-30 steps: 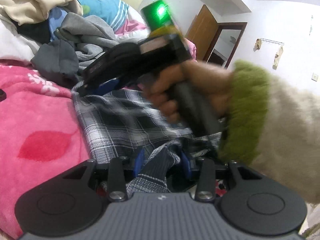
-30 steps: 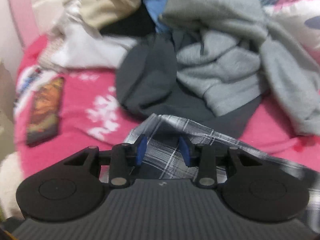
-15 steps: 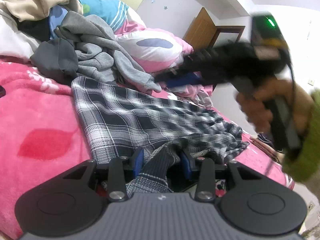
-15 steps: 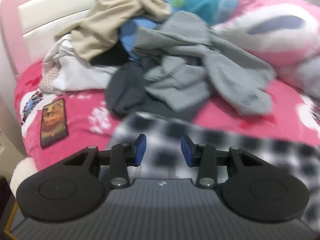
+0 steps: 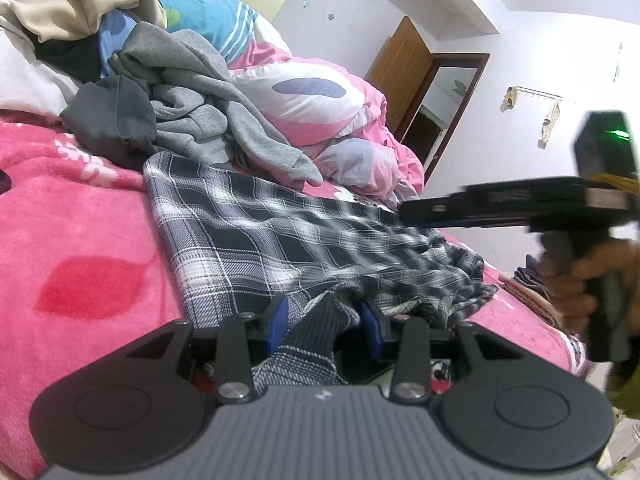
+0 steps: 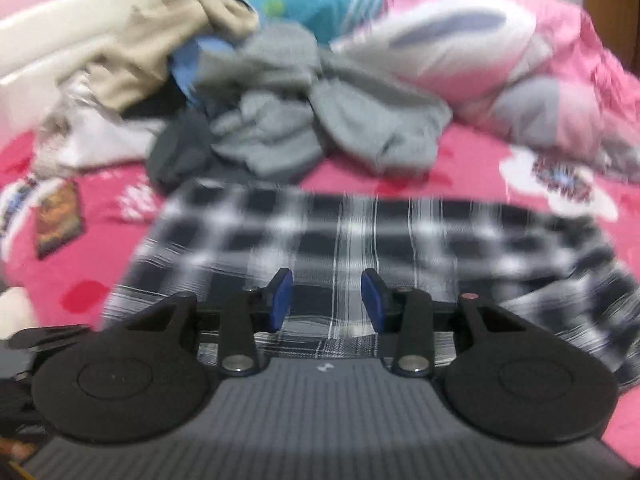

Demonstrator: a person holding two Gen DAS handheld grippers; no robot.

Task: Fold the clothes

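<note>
— Between the blue fingers (image 5: 276, 318) of the left gripper (image 5: 322, 320), what do you make out?

— A bunched fold of the plaid shirt (image 5: 256, 240), pinched at its near edge; the fingers are partly closed, with the cloth filling the gap. From there the shirt spreads away across the pink blanket (image 5: 72, 216) on the bed, its far left corner flat and its right side rumpled.

— And the right gripper (image 6: 326, 300)?

— Its fingers stand partly apart with nothing between them; in its own view (blurred) only plaid cloth shows through the gap, lying below. From the left view it hangs above the shirt's right end, held by a hand (image 5: 576, 280).

— So the step in hand?

— I'd judge it's finding a second hold on the rumpled right side. To do that well, keep the left pinch steady as an anchor, bring the right fingers down on an actual hem or corner rather than a loose ridge, and draw the cloth taut before any fold.

— Anything to avoid?

— The heap behind: a grey sweatshirt (image 5: 208, 96) has a sleeve lying close to the shirt's far edge. Pulling toward it could tangle the two.
</note>
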